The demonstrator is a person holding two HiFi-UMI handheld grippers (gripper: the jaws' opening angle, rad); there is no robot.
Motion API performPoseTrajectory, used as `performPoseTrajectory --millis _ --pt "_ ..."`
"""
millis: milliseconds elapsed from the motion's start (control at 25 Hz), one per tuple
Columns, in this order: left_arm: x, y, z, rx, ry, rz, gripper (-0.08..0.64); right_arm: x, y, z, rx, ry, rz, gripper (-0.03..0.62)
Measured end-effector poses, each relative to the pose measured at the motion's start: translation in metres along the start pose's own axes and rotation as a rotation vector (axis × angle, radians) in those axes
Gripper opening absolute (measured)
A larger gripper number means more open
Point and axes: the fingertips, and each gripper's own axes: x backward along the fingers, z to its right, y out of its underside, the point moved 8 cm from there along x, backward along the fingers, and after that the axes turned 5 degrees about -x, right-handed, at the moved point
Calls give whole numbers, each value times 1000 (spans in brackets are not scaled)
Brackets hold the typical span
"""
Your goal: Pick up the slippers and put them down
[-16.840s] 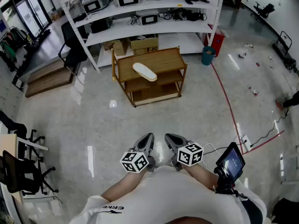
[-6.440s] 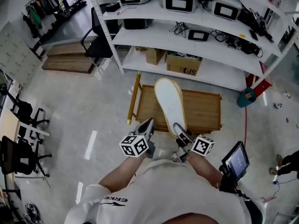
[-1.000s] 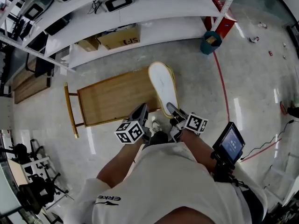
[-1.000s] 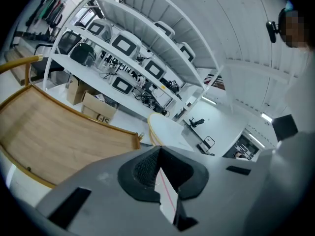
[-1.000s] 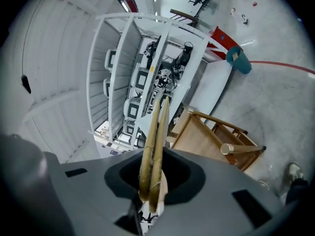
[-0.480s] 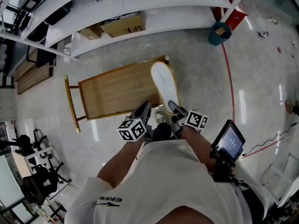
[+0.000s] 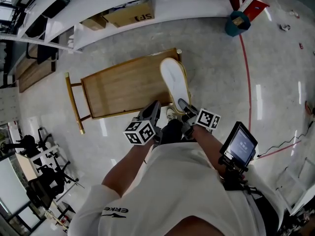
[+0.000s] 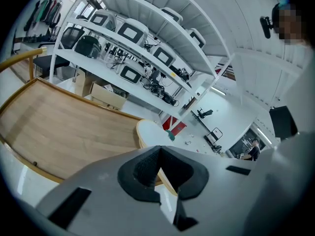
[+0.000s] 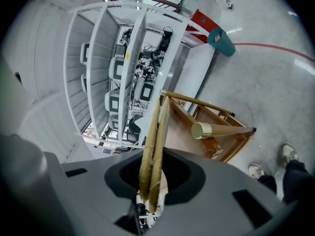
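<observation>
A pair of flat slippers [image 7: 174, 81], white sole up with tan edges, is stacked together and held by the heel end in my right gripper [image 7: 184, 106]. Its toe end hangs over the right end of the wooden rack's top [image 7: 123, 87]. In the right gripper view the two slippers [image 9: 155, 132] stand edge-on between the pads of the right gripper [image 9: 153, 181], beside the rack's round corner post [image 9: 216, 130]. My left gripper [image 7: 150, 113] is just left of the slippers, apart from them. The left gripper view shows the left gripper [image 8: 160, 154] with its pads together, nothing between them, and the slippers [image 8: 150, 134] beyond.
White shelving [image 7: 147, 4] with cardboard boxes [image 7: 130, 17] runs behind the rack. A teal bin [image 7: 237, 22] and a red floor line [image 7: 248, 77] lie to the right. A small screen [image 7: 238, 145] sits by the right forearm. The person's shoes [image 9: 288, 154] stand beside the rack.
Both grippers have come down, the right one more. The slippers now hang lower, over the right end of the rack's top.
</observation>
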Motion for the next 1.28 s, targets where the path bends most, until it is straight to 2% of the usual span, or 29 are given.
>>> performPoseTrajectory --millis 440,960,1280 --pt "-3 7 -9 6 -15 -37 3 -6 5 25 -58 51 -9 71" --pt "-6 10 -18 11 -10 -51 3 -14 13 45 -74 113 -34 73" --pt "-7 10 -18 14 -6 -48 3 -14 19 55 -87 133 -83 117"
